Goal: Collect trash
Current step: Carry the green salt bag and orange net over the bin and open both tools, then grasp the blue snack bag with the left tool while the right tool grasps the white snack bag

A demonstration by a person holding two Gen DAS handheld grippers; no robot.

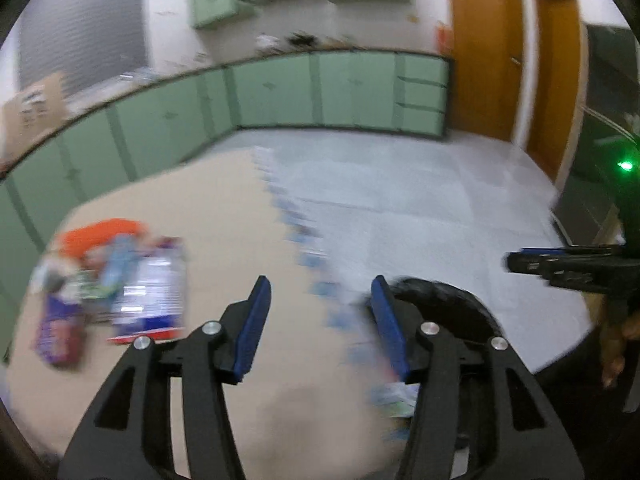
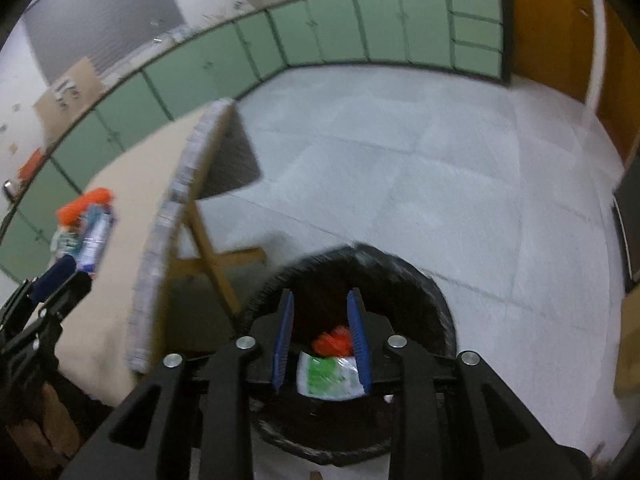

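The trash pile [image 1: 112, 280] is lying on the beige worktop [image 1: 224, 208], ahead and to the left of my left tongs [image 1: 320, 292]; I am seeing an orange wrapper [image 1: 102, 230] at its far end, a white and purple packet [image 1: 154, 292] nearest the tongs and a purple wrapper [image 1: 58, 332] on the outer side, all blurred. The left tongs are standing wide open with nothing between the blue pads [image 1: 256, 320], hovering over the worktop's patterned edge. My right tongs [image 2: 320, 300] are hanging open directly above the black-lined bin [image 2: 400, 280] on the floor [image 2: 400, 160], gripping nothing. Inside the bin, below the tongs, a green and white packet [image 2: 328, 380] and an orange wrapper [image 2: 332, 342] are lying. Beyond both tongs, green cabinets [image 1: 280, 92] are running along the wall, with wooden doors [image 1: 484, 52] to the right.
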